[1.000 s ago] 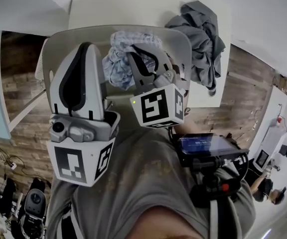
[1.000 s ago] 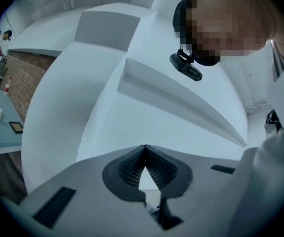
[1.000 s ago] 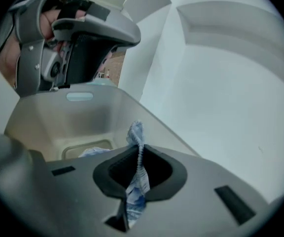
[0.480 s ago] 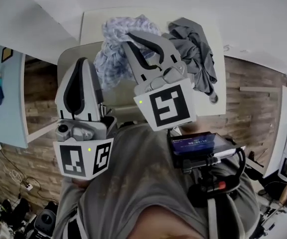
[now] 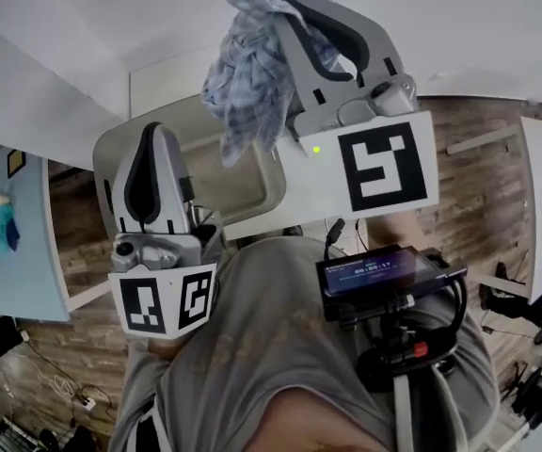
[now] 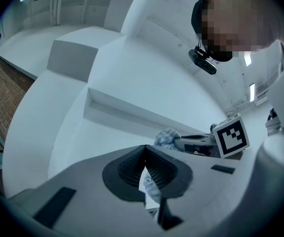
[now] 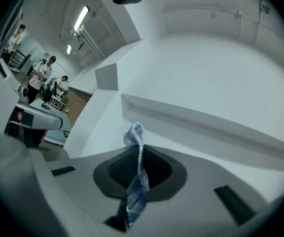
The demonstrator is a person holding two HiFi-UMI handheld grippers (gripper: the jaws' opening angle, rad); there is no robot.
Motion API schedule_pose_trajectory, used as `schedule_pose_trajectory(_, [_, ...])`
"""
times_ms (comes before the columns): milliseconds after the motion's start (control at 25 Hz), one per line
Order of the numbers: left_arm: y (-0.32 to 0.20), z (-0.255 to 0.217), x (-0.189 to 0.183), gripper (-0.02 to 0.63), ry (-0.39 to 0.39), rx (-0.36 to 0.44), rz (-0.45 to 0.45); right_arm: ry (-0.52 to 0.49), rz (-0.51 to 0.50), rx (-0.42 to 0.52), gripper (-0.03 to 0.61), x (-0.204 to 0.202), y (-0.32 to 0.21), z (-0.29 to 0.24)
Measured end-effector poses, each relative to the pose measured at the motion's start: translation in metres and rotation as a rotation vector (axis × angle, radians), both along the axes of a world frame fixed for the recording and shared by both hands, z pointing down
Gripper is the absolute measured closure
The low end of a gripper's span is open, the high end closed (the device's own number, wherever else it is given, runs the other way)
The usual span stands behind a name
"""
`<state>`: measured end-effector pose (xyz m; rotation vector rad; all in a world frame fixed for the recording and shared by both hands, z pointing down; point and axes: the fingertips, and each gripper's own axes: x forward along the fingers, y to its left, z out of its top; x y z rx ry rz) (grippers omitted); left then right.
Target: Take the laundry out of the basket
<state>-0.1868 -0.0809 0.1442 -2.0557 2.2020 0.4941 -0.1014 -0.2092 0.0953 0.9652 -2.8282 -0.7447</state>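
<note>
My right gripper [image 5: 282, 12] is raised high in the head view and is shut on a blue-and-white checked cloth [image 5: 250, 73]. The cloth hangs bunched from the pads, above the grey laundry basket [image 5: 245, 192]. In the right gripper view a twisted strip of the cloth [image 7: 137, 174] is pinched between the black pads. My left gripper [image 5: 153, 132] is lower and to the left, over the basket's near rim, with its jaws together and nothing visibly hanging from it. From the left gripper view [image 6: 144, 148] I see the right gripper [image 6: 201, 142] and the cloth [image 6: 167, 138] to the right.
The basket stands against a white table [image 5: 163, 73], which meets a white wall. Wood-pattern floor [image 5: 83, 262] shows on both sides. A black device with a screen [image 5: 376, 275] is strapped to the person's chest. Several people [image 7: 39, 75] stand far off on the left.
The right gripper has risen with the checked cloth, out of the basket and up toward the top of the view. The left gripper has lifted slightly. The grey garment on the table is now out of sight.
</note>
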Motion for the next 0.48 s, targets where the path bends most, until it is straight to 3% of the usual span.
schedule_pose_trajectory(360, [-0.032, -0.005, 0.072, 0.605, -0.016, -0.001, 0.170, -0.006, 0.228, 0.069, 0.557, 0.117, -0.013, -0.016])
schedule_pose_trajectory(480, [-0.043, -0.002, 0.096, 0.605, -0.020, -0.017, 0.216, 0.114, 0.272, -0.006, 0.557, 0.139, -0.028, 0.019])
